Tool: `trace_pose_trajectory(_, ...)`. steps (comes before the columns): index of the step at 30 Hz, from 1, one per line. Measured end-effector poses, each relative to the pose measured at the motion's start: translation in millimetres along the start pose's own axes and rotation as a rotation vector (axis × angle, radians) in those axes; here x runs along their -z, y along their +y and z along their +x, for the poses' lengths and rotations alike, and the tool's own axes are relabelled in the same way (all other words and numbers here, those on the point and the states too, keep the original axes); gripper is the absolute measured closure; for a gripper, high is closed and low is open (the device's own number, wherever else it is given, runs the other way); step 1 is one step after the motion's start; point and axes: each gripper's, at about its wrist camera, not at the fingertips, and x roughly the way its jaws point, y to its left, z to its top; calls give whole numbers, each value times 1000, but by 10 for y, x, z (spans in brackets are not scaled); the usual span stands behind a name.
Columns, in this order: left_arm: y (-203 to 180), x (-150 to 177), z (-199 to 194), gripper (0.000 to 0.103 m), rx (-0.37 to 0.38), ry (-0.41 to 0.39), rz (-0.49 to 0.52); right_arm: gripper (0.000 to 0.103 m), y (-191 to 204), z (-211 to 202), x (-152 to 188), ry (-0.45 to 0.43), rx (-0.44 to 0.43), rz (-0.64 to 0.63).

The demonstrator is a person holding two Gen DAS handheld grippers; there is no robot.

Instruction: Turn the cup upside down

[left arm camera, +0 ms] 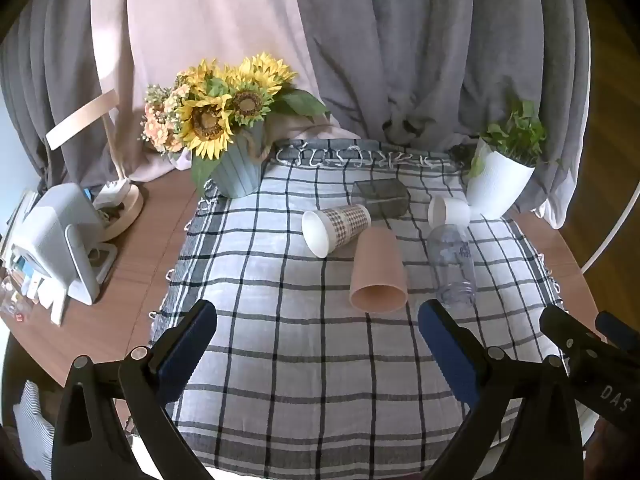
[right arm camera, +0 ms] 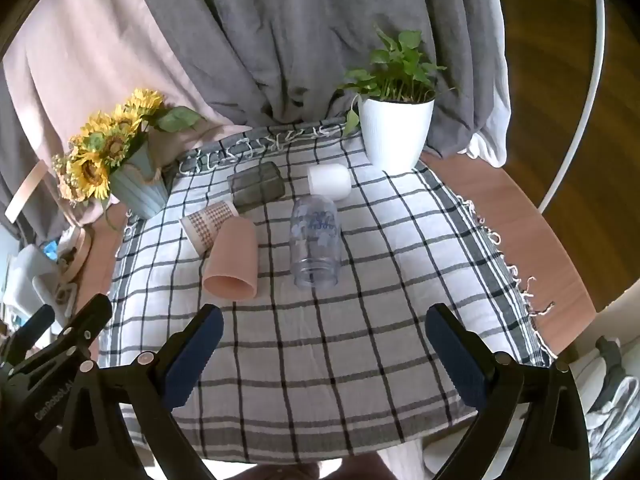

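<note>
Left wrist view: pink cup (left arm camera: 378, 270) lies sideways just beyond the spread-apart left claw (left arm camera: 316, 336).

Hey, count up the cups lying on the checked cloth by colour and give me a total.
Pink cup: 1
Patterned paper cup: 1
Clear cup: 1
White cup: 1
Smoky grey cup: 1
Total: 5, all lying on their sides

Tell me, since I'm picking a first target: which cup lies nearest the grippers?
The pink cup, mouth toward the grippers; the patterned, clear, white and grey cups lie farther back.
</note>
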Motion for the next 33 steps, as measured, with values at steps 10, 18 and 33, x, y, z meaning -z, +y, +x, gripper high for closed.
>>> trace_pose_trajectory(10,7,11,36,0,-10,10,-24,1,33,-20,-49,-5,-9,-5)
trace_pose_trajectory(18,75,37,38,0,-6,14,-34,1,51,24,-49,-6,-13,-15)
trace_pose_trajectory(33,122,35,82,0,-9,34,-42,1,118,64,-32,0,-21,-26)
